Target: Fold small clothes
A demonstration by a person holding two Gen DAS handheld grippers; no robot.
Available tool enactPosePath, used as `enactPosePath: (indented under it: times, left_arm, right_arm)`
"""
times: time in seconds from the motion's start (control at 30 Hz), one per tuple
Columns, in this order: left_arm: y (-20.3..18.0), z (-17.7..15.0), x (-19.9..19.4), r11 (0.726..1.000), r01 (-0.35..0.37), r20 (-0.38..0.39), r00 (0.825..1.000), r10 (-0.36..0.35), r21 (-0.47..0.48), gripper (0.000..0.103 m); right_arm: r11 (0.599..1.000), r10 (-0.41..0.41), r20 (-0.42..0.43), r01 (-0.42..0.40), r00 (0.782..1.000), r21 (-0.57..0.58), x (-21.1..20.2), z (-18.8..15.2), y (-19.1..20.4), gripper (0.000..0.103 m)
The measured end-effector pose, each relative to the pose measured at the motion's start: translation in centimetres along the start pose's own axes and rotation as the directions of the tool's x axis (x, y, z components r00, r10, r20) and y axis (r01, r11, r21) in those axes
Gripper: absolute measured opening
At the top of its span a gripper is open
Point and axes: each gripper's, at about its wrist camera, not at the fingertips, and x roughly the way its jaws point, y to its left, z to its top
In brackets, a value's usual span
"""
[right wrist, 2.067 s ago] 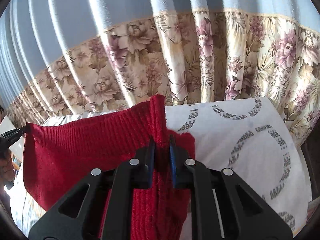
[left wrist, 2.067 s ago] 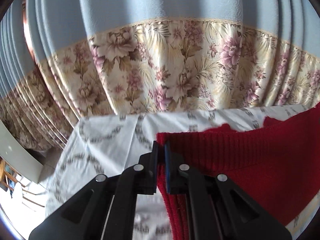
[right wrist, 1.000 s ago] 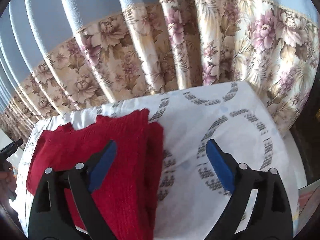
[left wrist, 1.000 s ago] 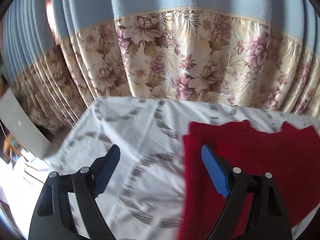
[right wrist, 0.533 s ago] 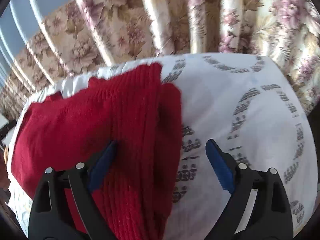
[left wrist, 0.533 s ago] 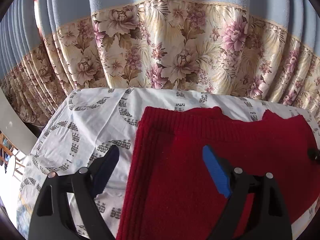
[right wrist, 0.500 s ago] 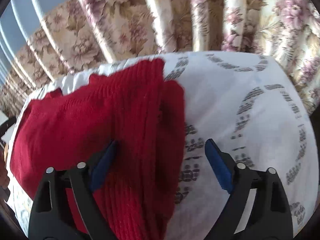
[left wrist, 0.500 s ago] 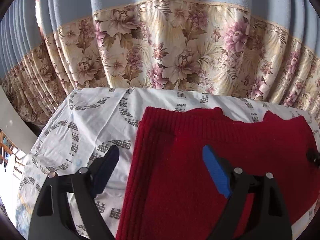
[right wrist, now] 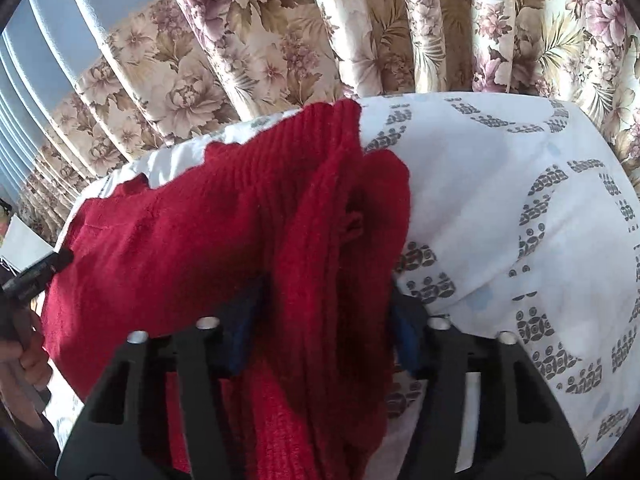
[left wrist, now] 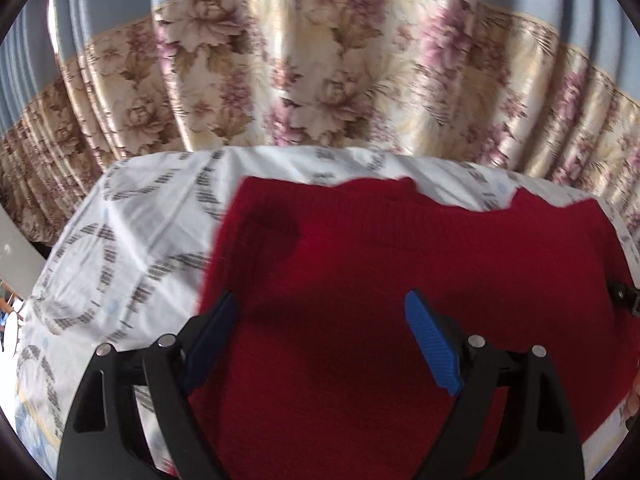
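the red sweater lies on the patterned cloth, seemingly folded once, with more folds left. its ribbed knit bunches thickly at one side. the right gripper is closing around that bunched edge; the left gripper hovers wide open over the flat part.

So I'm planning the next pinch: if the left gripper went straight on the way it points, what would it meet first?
Most likely the red knitted garment lying on the white patterned sheet. The left gripper is open above it, fingers either side of bare knit, though how far above is hard to judge.
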Motion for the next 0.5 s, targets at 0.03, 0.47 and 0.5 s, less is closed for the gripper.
enactPosePath:
  times: [0.03, 0.47, 0.5]
  left_arm:
    - [-0.4, -0.1, 0.0, 1.000, 0.003, 0.000, 1.000, -0.003, 0.005, 0.086]
    - [-8.1, 1.0, 0.1, 0.995, -0.004, -0.007, 1.000, 0.005, 0.097, 0.086]
    - [-8.7, 1.0, 0.4, 0.995, 0.001, -0.016, 1.000, 0.001, 0.095, 0.086]
  right_arm:
    - [1.000, -0.001, 0.003, 0.001, 1.000, -0.005, -0.1, 0.0, 0.3, 0.039]
    - [0.999, 0.024, 0.042, -0.025, 0.999, 0.024, -1.3, 0.5, 0.3, 0.027]
    - [0.999, 0.030, 0.049, -0.032, 0.998, 0.025, -1.6, 0.5, 0.3, 0.027]
